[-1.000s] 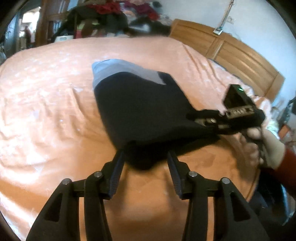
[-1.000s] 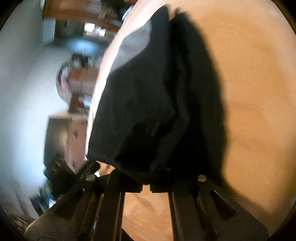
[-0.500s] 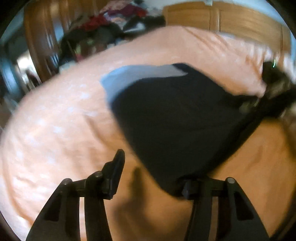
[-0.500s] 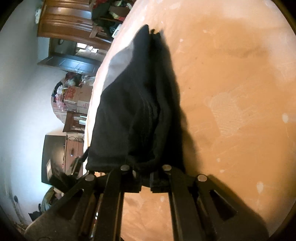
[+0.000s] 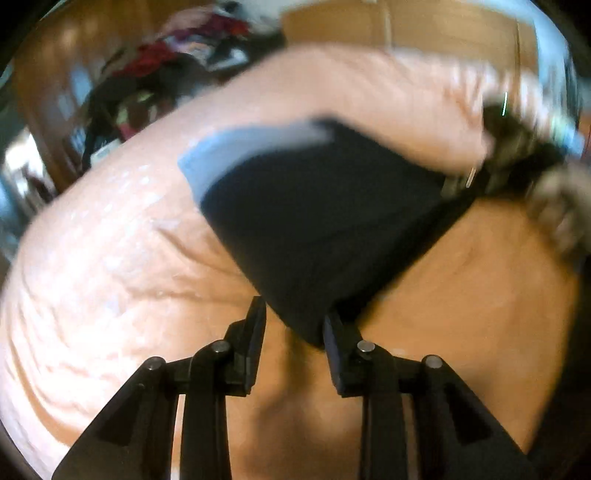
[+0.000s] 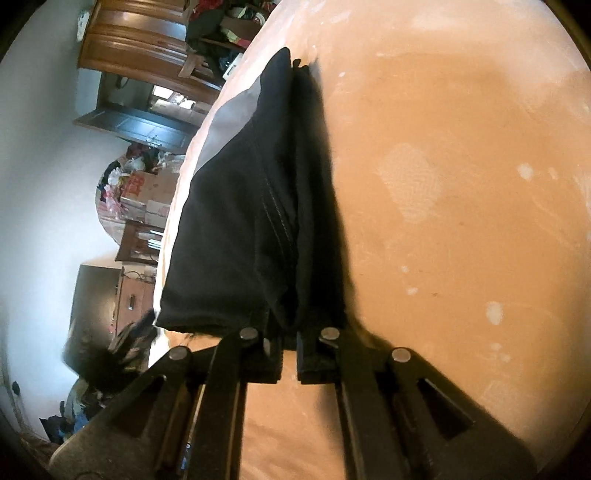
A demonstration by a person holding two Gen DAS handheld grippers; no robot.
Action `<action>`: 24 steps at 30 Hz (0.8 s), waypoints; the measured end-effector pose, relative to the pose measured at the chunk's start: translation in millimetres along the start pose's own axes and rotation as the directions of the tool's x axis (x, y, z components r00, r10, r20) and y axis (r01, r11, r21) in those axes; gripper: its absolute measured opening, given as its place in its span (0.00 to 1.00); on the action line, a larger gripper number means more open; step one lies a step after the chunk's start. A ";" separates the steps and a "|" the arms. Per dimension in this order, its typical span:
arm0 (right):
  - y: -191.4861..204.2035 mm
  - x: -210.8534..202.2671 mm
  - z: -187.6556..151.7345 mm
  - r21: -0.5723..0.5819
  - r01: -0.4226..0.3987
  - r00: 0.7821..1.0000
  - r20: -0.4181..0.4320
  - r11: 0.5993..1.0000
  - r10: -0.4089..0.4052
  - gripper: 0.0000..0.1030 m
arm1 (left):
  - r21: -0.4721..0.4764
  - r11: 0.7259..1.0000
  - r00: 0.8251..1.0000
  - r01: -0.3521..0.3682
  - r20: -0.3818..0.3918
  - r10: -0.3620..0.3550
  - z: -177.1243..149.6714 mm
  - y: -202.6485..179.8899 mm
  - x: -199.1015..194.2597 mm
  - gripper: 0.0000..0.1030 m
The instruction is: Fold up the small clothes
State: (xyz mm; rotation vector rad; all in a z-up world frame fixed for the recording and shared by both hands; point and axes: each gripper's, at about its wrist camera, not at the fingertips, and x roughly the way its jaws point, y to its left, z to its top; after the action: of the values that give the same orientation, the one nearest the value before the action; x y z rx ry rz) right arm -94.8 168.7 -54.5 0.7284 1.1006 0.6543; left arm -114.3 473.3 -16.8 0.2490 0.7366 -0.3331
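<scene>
Your right gripper is pinched tight on one corner of the small black cloth garment with a grey band. Your left gripper has its two fingers apart, and the garment's near corner sits between them. The garment hangs stretched just above the wrinkly orange bed sheet. A wooden headboard stands behind.
</scene>
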 end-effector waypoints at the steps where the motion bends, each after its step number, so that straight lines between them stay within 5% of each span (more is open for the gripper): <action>1: -1.8 0.9 -0.1 -0.002 -0.006 1.000 0.004 1.000 0.006 0.01 | -0.041 0.999 0.999 0.021 0.044 -0.019 -0.2 5.1 -14.1 0.34; 6: -6.4 0.7 -0.9 -0.006 -0.018 1.000 0.009 1.000 0.019 0.01 | -0.195 0.978 0.976 0.073 0.216 -0.030 18.3 37.1 -46.1 0.34; 9: -6.2 -2.4 -7.9 -0.013 -0.019 1.000 0.016 1.000 0.019 0.01 | -0.125 0.991 0.990 0.051 0.135 -0.034 25.8 36.1 1.6 0.34; 11: -6.3 -1.9 -9.5 -0.026 -0.022 1.000 0.017 0.999 0.022 0.00 | 0.036 0.999 0.995 0.026 -0.093 -0.023 1.4 11.5 71.4 0.34; 15: -9.9 -3.0 -11.0 -0.046 -0.037 0.999 0.029 0.998 0.039 0.00 | -0.029 0.994 0.990 0.101 -0.100 -0.104 20.3 32.4 59.5 0.32; 18: -11.7 -3.6 -12.5 -0.066 -0.054 0.998 0.040 0.996 0.056 0.00 | -0.076 0.991 0.994 0.107 0.029 -0.105 45.5 52.8 21.1 0.30; 21: -10.6 -5.0 -14.0 -0.072 -0.059 0.997 0.047 0.996 0.062 0.00 | -0.106 0.991 0.979 0.076 0.194 -0.054 79.5 76.4 3.3 0.31; 24: -9.9 -6.3 -14.6 -0.074 -0.069 0.996 0.046 0.995 0.073 0.00 | -0.137 0.988 0.979 0.073 0.201 -0.044 108.1 97.0 39.3 0.32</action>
State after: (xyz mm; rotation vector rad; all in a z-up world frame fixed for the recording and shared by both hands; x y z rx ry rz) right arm -109.5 160.6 -62.9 0.7202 1.0053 0.7298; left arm 16.1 517.8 43.5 0.0562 0.5693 -0.3536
